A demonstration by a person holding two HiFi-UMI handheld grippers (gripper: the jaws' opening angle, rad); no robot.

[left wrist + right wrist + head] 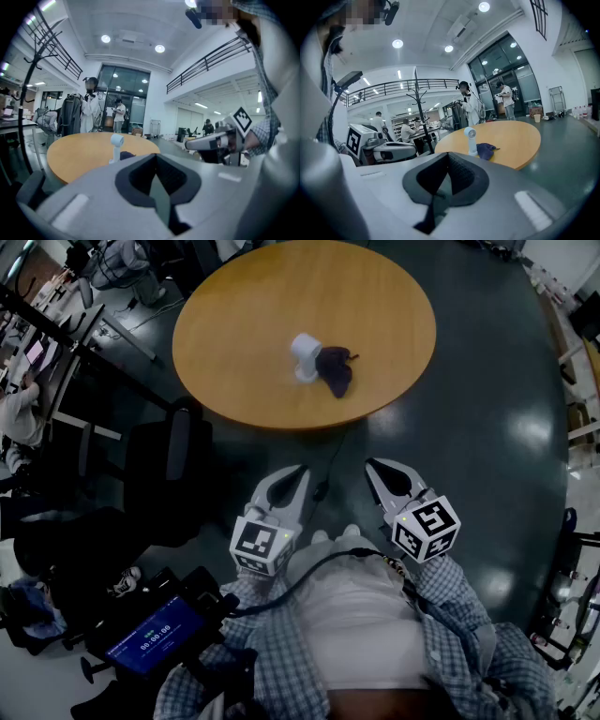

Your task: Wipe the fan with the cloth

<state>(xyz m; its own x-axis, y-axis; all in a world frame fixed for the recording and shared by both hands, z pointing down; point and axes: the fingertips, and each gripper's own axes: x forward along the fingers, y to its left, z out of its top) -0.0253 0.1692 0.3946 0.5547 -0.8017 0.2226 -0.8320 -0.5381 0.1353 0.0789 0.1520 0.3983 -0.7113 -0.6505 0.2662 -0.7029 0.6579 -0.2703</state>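
Observation:
A small white fan point(305, 357) stands upright near the middle of the round wooden table point(234, 296). A dark purple cloth point(335, 369) lies crumpled against its right side. Both grippers hang close to my body, well short of the table's near edge. My left gripper point(298, 472) is shut and empty, and so is my right gripper point(375, 468). The left gripper view has the fan point(116, 146) and cloth point(125, 154) far beyond the closed jaws. In the right gripper view the fan point(470, 139) and cloth point(486, 150) also sit far ahead.
A black office chair point(164, 465) stands left of me by the table's near edge. A coat rack point(419, 117) rises behind the table, with people and desks further back. A paper cup point(537, 118) sits at the table's far edge. A screen device point(150, 634) hangs at my lower left.

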